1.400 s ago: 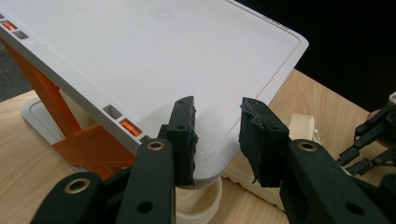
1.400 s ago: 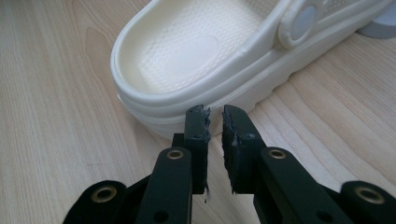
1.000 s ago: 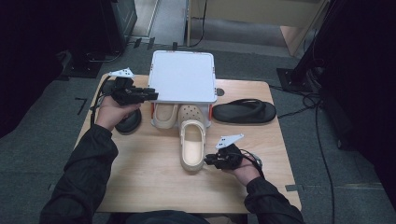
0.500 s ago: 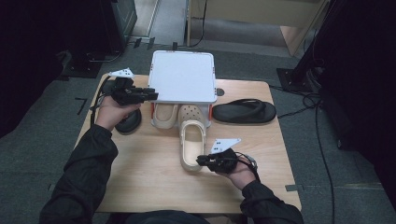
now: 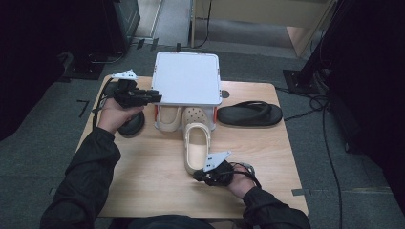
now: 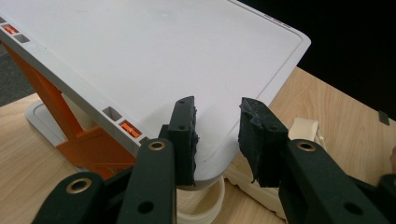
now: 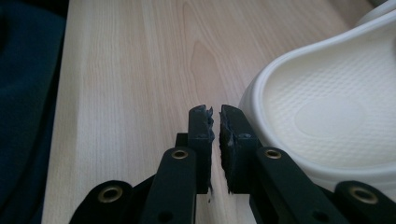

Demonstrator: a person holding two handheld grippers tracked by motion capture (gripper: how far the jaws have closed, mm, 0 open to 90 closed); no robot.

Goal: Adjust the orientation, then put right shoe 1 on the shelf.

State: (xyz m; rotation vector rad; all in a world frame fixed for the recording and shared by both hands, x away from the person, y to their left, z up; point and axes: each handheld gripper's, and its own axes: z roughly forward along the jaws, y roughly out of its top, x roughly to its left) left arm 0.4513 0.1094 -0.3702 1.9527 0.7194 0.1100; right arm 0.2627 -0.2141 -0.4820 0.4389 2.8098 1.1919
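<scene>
The cream foam clog (image 5: 196,145) lies before the white plastic rack (image 5: 187,78); the black rubber sandal (image 5: 250,113) lies right of it.

Wooden table (image 5: 143,181), white rack (image 5: 187,78), cream clog (image 5: 196,143), black sandal (image 5: 250,114)

A cream clog (image 5: 196,148) lies sole down at the middle of the bench (image 5: 143,191), heel toward the near edge and toe under a white rack (image 5: 187,77). The rack stands at the far edge on orange legs.
</scene>
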